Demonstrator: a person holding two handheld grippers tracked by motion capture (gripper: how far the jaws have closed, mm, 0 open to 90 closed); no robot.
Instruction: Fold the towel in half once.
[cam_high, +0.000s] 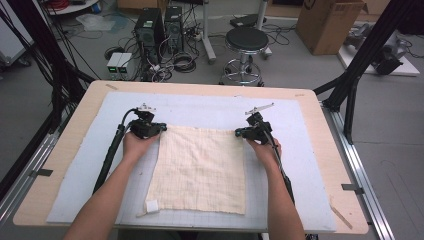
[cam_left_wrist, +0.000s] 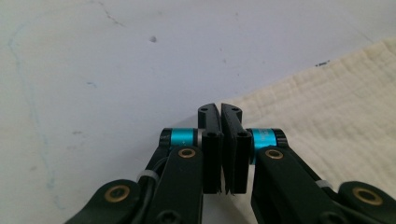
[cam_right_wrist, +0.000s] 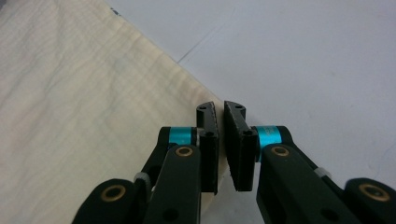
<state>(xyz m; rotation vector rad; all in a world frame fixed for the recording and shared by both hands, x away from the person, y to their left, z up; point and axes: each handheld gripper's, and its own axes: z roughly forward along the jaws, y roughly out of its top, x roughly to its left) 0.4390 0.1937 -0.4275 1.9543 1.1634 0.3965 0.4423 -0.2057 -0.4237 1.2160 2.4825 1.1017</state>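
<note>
A square cream cloth (cam_high: 200, 170) with a faint grid weave lies flat on the pale grey mat (cam_high: 295, 165). My left gripper (cam_high: 159, 129) sits at the cloth's far left corner. In the left gripper view its jaws (cam_left_wrist: 221, 109) are pressed together right on the corner of the cloth (cam_left_wrist: 327, 107). My right gripper (cam_high: 241, 132) sits at the far right corner. In the right gripper view its jaws (cam_right_wrist: 220, 108) stand almost together astride the edge of the cloth (cam_right_wrist: 84, 93), with a strip of fabric between them. A small white tag (cam_high: 151, 205) is on the near left corner.
The mat covers most of a wooden table (cam_high: 327, 150). Black frame posts (cam_high: 360, 65) stand at the table's right, and cables hang at its left. Beyond the far edge are a round stool (cam_high: 246, 40), computer towers (cam_high: 150, 25) and a cardboard box (cam_high: 327, 22).
</note>
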